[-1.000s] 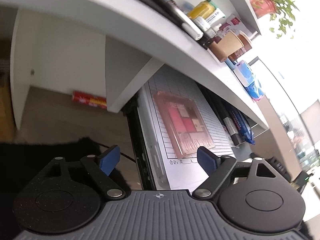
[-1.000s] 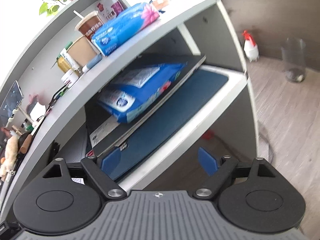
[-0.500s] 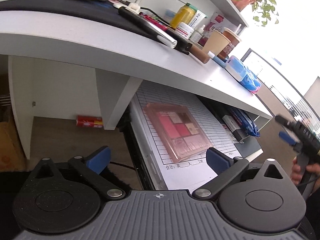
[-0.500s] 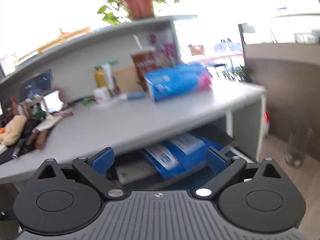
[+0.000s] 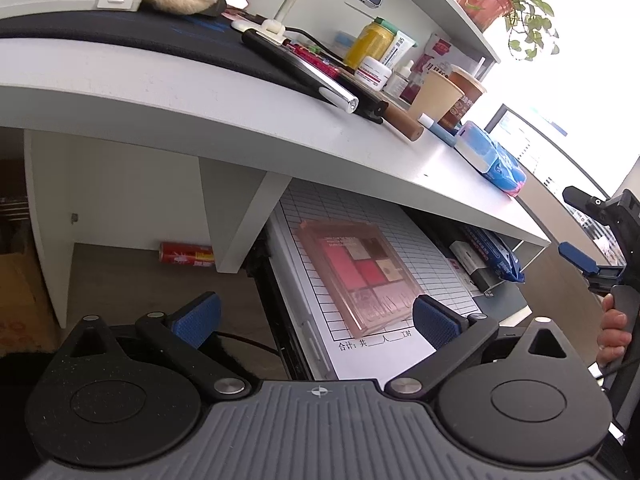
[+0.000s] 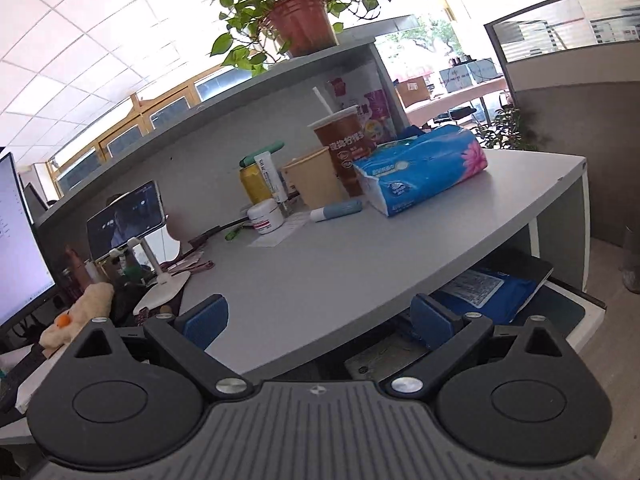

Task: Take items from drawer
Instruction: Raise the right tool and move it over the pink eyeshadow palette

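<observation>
Right tongs (image 6: 318, 318) hovering over the desk (image 6: 320, 280) edge

Jaws standing wide with nothing between them, having just been opening — a blue tissue pack (image 6: 420, 168) lying on top, a blue packet (image 6: 488, 292) sitting in the drawer (image 6: 576, 312) beneath.

We see left gripper (image 5: 316, 318) jaws just widened, nothing between pads; its view tipped up, showing more white desk top (image 5: 248, 120) above open drawer. Right gripper (image 6: 320, 316) jaws just widened too, empty; it rose from drawer level to above desk, now entering left view beside hand (image 5: 612, 332).
</observation>
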`<state>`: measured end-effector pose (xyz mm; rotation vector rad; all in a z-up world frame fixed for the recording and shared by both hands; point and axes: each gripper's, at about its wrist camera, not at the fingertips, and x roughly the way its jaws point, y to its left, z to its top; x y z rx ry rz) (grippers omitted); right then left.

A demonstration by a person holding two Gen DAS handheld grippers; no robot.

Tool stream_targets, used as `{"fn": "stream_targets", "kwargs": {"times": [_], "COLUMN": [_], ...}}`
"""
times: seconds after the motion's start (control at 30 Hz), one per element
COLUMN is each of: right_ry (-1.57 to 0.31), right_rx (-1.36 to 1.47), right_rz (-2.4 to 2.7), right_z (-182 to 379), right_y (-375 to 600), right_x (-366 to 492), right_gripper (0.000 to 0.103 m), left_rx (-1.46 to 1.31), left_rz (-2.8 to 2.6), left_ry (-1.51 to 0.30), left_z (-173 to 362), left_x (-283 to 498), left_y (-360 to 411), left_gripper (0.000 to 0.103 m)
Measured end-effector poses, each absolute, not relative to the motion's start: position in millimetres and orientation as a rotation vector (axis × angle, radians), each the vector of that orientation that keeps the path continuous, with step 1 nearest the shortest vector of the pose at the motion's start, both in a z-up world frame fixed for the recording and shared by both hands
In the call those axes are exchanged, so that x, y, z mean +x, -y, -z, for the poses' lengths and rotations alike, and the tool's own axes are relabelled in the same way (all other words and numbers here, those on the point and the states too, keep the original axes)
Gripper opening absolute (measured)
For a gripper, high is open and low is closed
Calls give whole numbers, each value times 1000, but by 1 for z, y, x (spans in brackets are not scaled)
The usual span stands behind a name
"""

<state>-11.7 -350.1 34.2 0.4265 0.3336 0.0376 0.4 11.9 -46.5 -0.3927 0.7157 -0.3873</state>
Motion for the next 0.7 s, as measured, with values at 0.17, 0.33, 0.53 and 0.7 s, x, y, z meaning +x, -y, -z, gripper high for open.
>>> {"fn": "stream_targets", "kwargs": {"times": [0.17, 0.33, 0.53, 0.7], "right_ry": [-361, -396, -438, -488], "right_rx": [371, 338, 271, 245], "right_rz": [-99, -147, -191, -237], "right_z": [-35, -30, -24, -19], "right_y": [327, 310, 291, 281], "right_x": [-10, -8, -5, 1], "right_gripper": [98, 98, 98, 98], "left_rx": [-390, -385, -325, -264], "left_rz": [384, 378, 358, 354], "left_ry": [-714, -706, -675, -643], "left_z": [46, 45, 42, 40], "left_x": [0, 0, -4, -8], "left_y": [-12, -14, -12, -8], "left_gripper": [102, 103, 102, 103]}}
